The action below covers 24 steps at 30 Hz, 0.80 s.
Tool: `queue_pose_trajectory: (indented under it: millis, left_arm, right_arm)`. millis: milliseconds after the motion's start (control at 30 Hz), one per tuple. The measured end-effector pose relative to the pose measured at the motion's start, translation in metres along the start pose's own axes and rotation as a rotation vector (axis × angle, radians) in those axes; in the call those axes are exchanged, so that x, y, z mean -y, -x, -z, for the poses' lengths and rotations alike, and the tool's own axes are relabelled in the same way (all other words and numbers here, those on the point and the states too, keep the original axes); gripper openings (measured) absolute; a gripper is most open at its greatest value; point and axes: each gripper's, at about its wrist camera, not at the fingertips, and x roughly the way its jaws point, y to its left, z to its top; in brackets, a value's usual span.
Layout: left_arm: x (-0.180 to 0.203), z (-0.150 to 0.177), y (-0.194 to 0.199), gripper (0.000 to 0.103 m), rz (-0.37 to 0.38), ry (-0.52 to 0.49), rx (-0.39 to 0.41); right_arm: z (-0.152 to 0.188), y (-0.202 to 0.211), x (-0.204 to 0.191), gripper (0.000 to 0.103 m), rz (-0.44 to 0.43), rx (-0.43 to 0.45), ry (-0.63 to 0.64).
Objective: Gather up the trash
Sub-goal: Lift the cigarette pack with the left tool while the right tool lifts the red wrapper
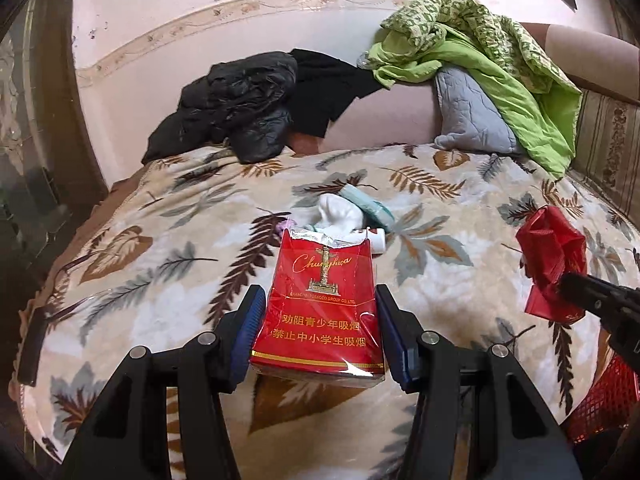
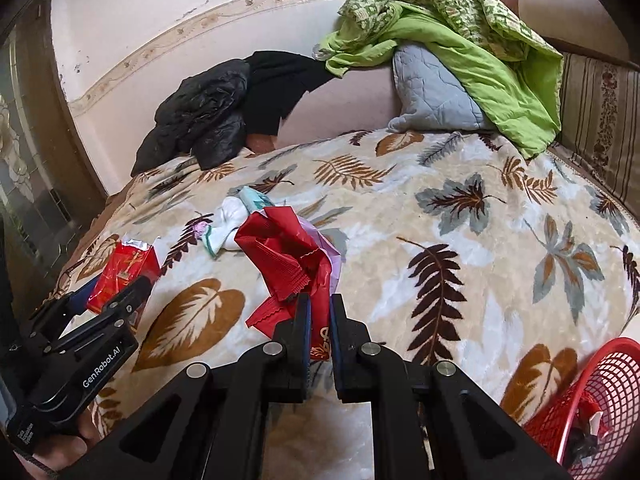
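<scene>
- Red cellophane-wrapped cigarette pack (image 1: 318,308), its foil top torn open, sits upright between the blue-padded fingers of the left gripper (image 1: 318,320). The jaws are spread to about the pack's width, and both pads appear to press its sides, so I judge it clamped rather than merely framed.
- Slippery film around that pack is the likeliest trouble: with the pads gripping only the lower half, a quick swing could let it slide out or tip forward.
- Crumpled red foil wrapper (image 2: 294,264) is pinched by the right gripper (image 2: 320,320), whose jaws stand nearly pressed together with just a thin fold of the wrapper between them. Most of the wrapper hangs loose beyond the tips, so it could tear free or catch on something during the carry.
- Red mesh plastic basket (image 2: 592,400) stands at the near right edge of the leaf-patterned plush blanket (image 2: 440,220), already holding some scraps. Being light and at the bed's edge, it might tip if a gripper knocks its rim.
- Farther out on the blanket lies a small heap of white tissue and teal packaging (image 1: 352,208), untouched and well apart from both grippers.
</scene>
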Motion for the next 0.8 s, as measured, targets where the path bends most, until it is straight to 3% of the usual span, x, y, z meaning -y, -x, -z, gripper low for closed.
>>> queue_pose_trajectory:
  millis: [267, 533, 800]
  left_arm:
    - [-0.015, 0.000, 0.013, 0.054, -0.014, 0.021, 0.022]
    - [-0.022, 0.001, 0.012, 0.054, 0.094, 0.076, 0.002]
    - [-0.013, 0.002, 0.012, 0.054, 0.126, 0.064, -0.005]
  right_arm:
    - [-0.001, 0.010, -0.009, 0.009, -0.005, 0.012, 0.001]
    - [0.001, 0.012, -0.010, 0.009, -0.007, 0.001, -0.016]
    - [-0.001, 0.005, -0.009, 0.009, 0.016, -0.012, -0.006]
